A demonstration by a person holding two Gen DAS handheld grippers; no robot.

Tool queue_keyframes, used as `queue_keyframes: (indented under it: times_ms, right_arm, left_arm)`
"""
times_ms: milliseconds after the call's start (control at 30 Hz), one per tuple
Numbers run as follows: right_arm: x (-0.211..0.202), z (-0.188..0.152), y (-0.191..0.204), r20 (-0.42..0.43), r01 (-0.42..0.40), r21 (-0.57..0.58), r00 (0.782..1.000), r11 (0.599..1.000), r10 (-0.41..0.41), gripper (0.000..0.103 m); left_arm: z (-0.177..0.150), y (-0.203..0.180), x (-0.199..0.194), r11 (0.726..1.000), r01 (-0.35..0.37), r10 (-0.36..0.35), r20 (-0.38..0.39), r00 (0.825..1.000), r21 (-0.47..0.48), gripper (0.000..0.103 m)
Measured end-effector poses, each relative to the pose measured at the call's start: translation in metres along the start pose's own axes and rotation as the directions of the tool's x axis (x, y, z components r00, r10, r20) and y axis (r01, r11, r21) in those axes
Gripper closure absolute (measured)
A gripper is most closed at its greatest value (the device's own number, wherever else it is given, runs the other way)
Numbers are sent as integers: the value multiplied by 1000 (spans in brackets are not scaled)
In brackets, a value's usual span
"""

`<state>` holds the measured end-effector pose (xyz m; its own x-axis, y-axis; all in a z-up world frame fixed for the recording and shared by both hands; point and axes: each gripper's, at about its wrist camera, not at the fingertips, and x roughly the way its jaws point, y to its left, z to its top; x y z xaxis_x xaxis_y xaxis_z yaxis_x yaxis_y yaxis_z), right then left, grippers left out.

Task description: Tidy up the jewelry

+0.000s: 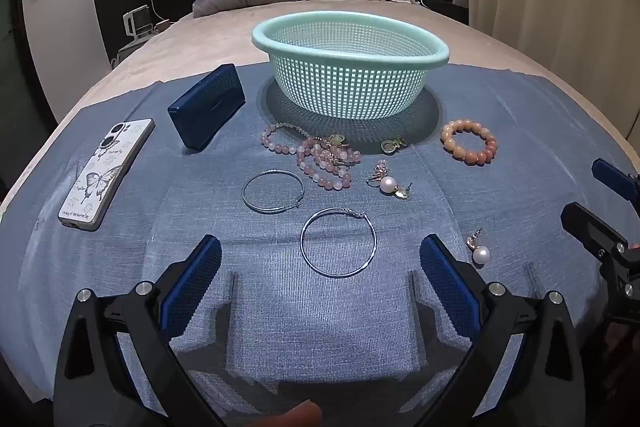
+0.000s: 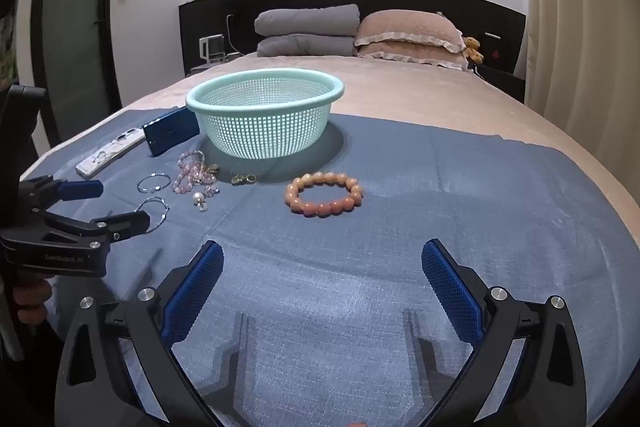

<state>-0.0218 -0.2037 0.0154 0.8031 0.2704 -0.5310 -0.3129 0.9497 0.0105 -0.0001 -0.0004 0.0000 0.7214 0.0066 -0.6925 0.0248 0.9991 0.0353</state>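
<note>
A mint green basket (image 1: 400,61) (image 2: 224,99) stands on a blue cloth (image 1: 320,327) spread over the bed. In front of it lie pink bead bracelets (image 1: 320,159) (image 2: 192,171), an orange bead bracelet (image 1: 469,141) (image 2: 324,193), two silver hoops (image 1: 273,191) (image 1: 338,242), gold clips (image 1: 393,145) and pearl earrings (image 1: 387,184) (image 1: 480,254). My left gripper (image 1: 320,251) hovers open just short of the nearer hoop, nothing between its fingers. My right gripper (image 2: 322,259) is open too, low over bare cloth in front of the orange bracelet.
A white phone with a butterfly case (image 1: 100,175) and a dark blue box (image 1: 208,105) lie left of the basket. Grey and pink pillows (image 2: 360,31) sit at the headboard. Curtains (image 2: 580,27) hang on the right. Beige bedding surrounds the cloth.
</note>
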Motion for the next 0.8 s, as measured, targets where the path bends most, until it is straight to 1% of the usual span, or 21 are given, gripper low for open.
queue_keyframes:
  times_ms: [233,333,467,800]
  right_arm:
    - [-2,-3,0,-1,-2,-19,1000,1000,2,8]
    - [2,1,3,-8,6,-13,1000,1000,-6,8]
    - [4,1,3,-19,13,-21,1000,1000,-13,8]
    - [5,0,4,-21,11,-23,1000,1000,-12,8]
  left_arm:
    - [0,0,0,1000,4,-4,-3,1000,-6,6]
    - [-1,2,-1,1000,2,-2,-2,1000,-5,6]
    - [1,3,-1,1000,15,-15,-6,1000,-5,6]
    - [-1,-4,-2,1000,3,-3,3,1000,25,6]
